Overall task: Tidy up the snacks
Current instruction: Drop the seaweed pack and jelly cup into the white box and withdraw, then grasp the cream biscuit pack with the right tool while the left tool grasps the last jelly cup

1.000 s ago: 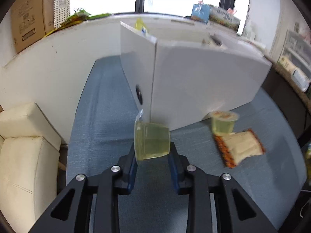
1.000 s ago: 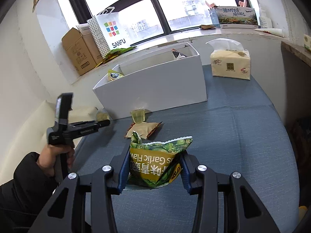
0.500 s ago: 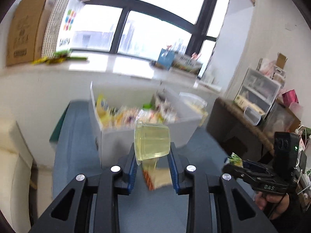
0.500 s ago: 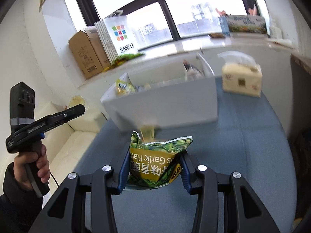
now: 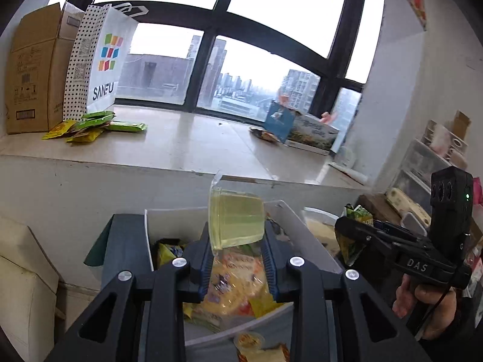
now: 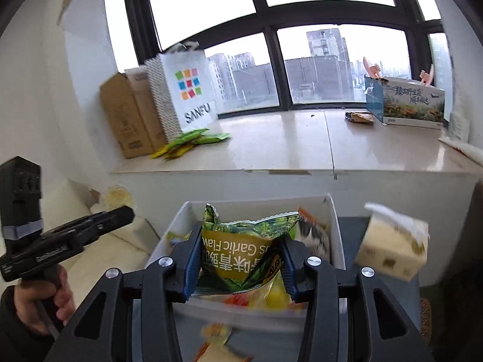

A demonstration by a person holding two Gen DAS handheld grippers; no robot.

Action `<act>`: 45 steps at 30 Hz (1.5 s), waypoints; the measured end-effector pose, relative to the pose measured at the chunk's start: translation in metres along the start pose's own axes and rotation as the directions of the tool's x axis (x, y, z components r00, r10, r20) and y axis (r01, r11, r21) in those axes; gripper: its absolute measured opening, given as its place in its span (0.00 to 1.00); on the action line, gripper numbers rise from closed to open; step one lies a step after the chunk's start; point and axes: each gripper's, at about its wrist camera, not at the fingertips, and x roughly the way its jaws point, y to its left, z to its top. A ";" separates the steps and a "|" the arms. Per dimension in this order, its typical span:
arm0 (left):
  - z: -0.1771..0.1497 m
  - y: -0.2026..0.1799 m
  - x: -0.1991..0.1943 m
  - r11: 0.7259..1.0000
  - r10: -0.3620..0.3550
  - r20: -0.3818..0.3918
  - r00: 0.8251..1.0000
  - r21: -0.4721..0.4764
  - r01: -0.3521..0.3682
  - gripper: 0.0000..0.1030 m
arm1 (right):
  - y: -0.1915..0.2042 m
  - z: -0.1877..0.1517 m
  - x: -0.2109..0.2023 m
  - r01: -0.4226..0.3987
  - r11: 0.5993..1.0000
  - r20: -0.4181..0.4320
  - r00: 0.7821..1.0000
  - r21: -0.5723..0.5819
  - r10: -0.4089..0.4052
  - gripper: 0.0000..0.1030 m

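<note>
My left gripper (image 5: 236, 249) is shut on a clear cup of yellow jelly (image 5: 235, 221) and holds it above the open white box (image 5: 148, 238), which has several snack packets in it. My right gripper (image 6: 240, 261) is shut on a green bag of garlic-flavour peas (image 6: 241, 256) and holds it above the same white box (image 6: 336, 229). The left gripper with its jelly cup shows at the left of the right wrist view (image 6: 116, 199). The right gripper with its bag shows at the right of the left wrist view (image 5: 347, 232).
A second jelly cup (image 5: 249, 341) and an orange-edged packet (image 5: 265, 354) lie on the blue table in front of the box. A tissue pack (image 6: 392, 249) stands right of the box. The window sill holds cardboard boxes (image 5: 33, 69), a SANFU bag (image 5: 102, 63) and green packets (image 5: 96, 122).
Both grippers have risen from table height to above the white box, each still holding its snack. The box's inside has come into view below them.
</note>
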 end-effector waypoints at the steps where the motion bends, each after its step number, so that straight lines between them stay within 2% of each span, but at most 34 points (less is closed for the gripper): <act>1: 0.004 0.002 0.007 1.000 0.020 -0.006 1.000 0.009 -0.020 0.32 | -0.002 0.007 0.013 0.018 1.000 -0.024 1.000 -0.005 -0.018 0.47; 6: 0.014 0.011 0.041 0.997 0.067 -0.049 0.997 0.027 -0.066 0.32 | -0.009 0.025 0.060 0.047 0.999 -0.107 0.993 -0.018 -0.048 0.47; 8: 0.012 0.013 0.049 0.995 0.087 -0.059 0.994 0.049 -0.084 0.33 | -0.012 0.026 0.068 0.051 0.999 -0.106 0.993 -0.005 -0.051 0.48; 9: 0.010 0.014 0.054 0.994 0.096 -0.071 0.993 0.057 -0.092 0.51 | -0.014 0.026 0.071 0.044 0.999 -0.107 0.993 0.013 -0.042 0.58; 10: 0.008 0.016 0.059 0.993 0.109 -0.094 0.990 0.054 -0.104 0.87 | -0.017 0.025 0.077 0.035 0.999 -0.120 0.992 0.036 -0.030 0.87; 11: 0.006 0.020 0.060 0.991 0.133 -0.099 0.986 0.041 -0.129 1.00 | -0.020 0.024 0.082 0.049 0.998 -0.139 0.989 0.050 -0.042 1.00; 13: 0.002 0.027 0.058 0.989 0.145 -0.086 0.986 0.016 -0.144 1.00 | -0.022 0.021 0.088 0.109 0.993 -0.158 0.982 0.039 -0.102 1.00; 15: -0.001 0.032 0.058 0.992 0.123 -0.096 0.988 0.002 -0.123 1.00 | -0.021 0.016 0.087 0.175 0.984 -0.151 0.973 -0.012 -0.175 1.00; 16: -0.004 0.034 0.057 0.995 0.093 -0.096 0.991 -0.011 -0.094 1.00 | -0.021 0.014 0.085 0.183 0.983 -0.143 0.972 -0.020 -0.184 1.00; 19: -0.009 0.035 0.054 0.993 0.112 -0.101 0.989 -0.012 -0.113 1.00 | -0.020 0.012 0.074 0.160 0.987 -0.117 0.980 0.009 -0.158 1.00; 22: -0.015 0.027 0.048 0.994 0.111 -0.102 0.989 0.019 -0.109 1.00 | -0.017 0.012 0.057 0.144 0.989 -0.070 0.988 0.046 -0.141 1.00; 25: -0.021 0.015 0.033 0.995 0.094 -0.084 0.992 0.037 -0.091 1.00 | -0.012 0.012 0.044 0.102 0.993 -0.057 0.993 0.055 -0.099 1.00; 28: -0.027 0.007 0.015 0.999 0.043 -0.084 0.996 0.012 -0.042 1.00 | -0.002 0.005 0.017 0.060 0.997 -0.012 0.998 0.038 -0.060 1.00; 31: -0.036 -0.011 -0.010 0.998 0.038 -0.061 0.997 0.049 -0.035 1.00 | 0.008 -0.006 -0.011 0.058 0.998 0.029 0.998 -0.016 -0.057 1.00; 38: -0.061 -0.046 -0.066 0.992 -0.028 0.006 1.000 0.119 0.027 1.00 | 0.022 -0.048 -0.075 -0.012 0.998 0.092 0.996 -0.069 0.018 1.00; 45: -0.105 -0.061 -0.100 0.992 -0.066 0.002 0.998 0.110 0.065 1.00 | 0.021 -0.111 -0.117 -0.006 1.000 0.112 0.994 -0.006 0.006 1.00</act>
